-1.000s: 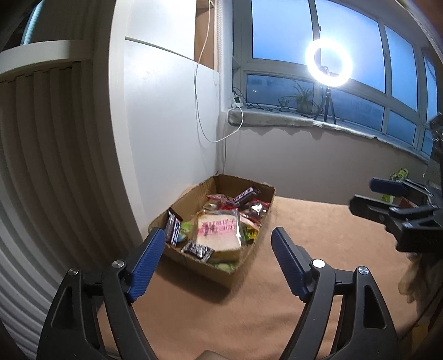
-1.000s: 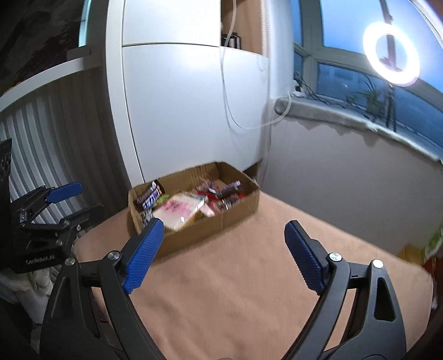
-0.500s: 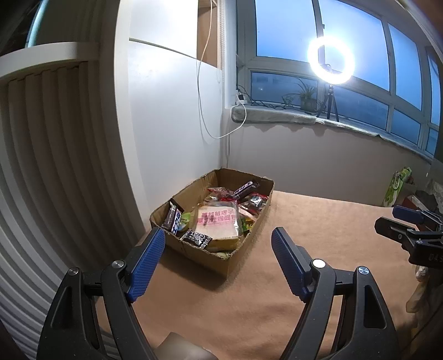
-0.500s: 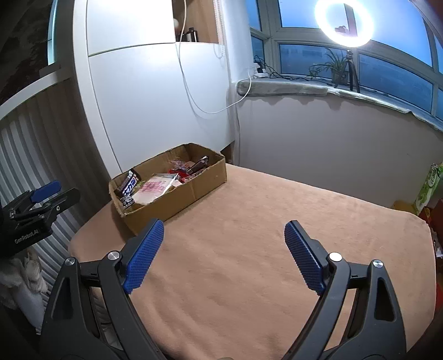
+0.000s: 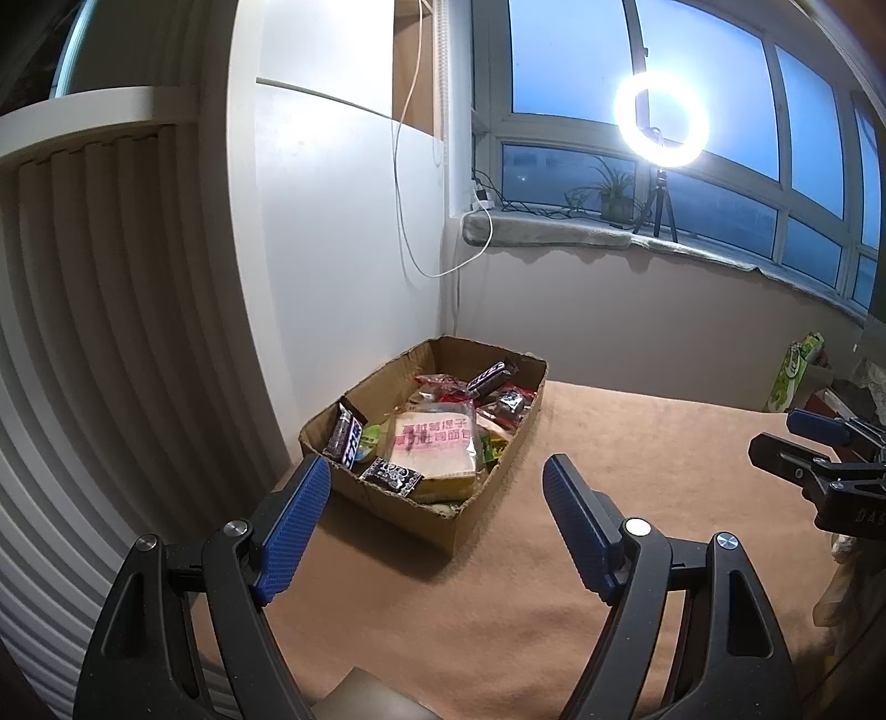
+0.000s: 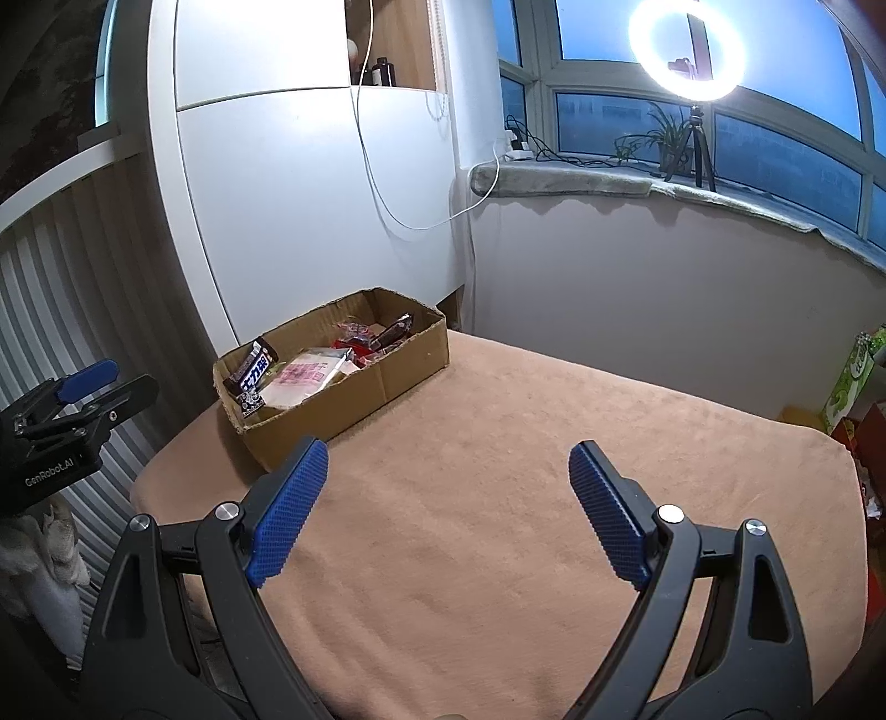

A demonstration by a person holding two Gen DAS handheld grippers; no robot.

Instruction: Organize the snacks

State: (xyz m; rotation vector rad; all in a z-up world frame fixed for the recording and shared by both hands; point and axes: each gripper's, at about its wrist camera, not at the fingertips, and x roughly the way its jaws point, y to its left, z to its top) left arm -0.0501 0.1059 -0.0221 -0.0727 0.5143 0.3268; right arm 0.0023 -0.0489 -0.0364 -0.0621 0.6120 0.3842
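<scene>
- Snacks [image 5: 437, 437] fill an open cardboard box [image 5: 387, 501]: a pale bread pack with pink lettering [image 5: 434, 446] lies on top in the middle, a dark chocolate bar [image 5: 346, 435] leans against the box's left end, a small black-and-white packet [image 5: 390, 476] sits at the near rim, and red wrappers plus another dark bar [image 5: 487, 376] crowd the far end.
- Left tool [image 5: 437, 526] has its blue-padded fingers spread wide with nothing between them; it hangs above the tabletop [image 5: 498, 609], pointed at the box, which lies just beyond the fingertips.
- Right tool [image 6: 448, 515] is likewise spread and empty, held above the tan cloth of the tabletop [image 6: 498, 498]; the box [image 6: 354, 399] sits ahead and to its left, near the far left corner.
- Each tool shows at the edge of the other's view: the right tool [image 5: 819, 465] at the right side of the left camera, the left tool [image 6: 72, 410] at the left side of the right camera, the two well apart.
- Everything right of the box is bare cloth out to the rounded right edge; the box's left side lies close to the tabletop's left edge, beside a white cabinet [image 6: 310, 194].
- Behind the tabletop stands a low wall with a window sill [image 6: 637, 185], where a lit ring light [image 6: 686, 50] stands on a tripod next to a potted plant [image 6: 659, 138].
- A green carton [image 6: 850, 379] stands off the right edge.
</scene>
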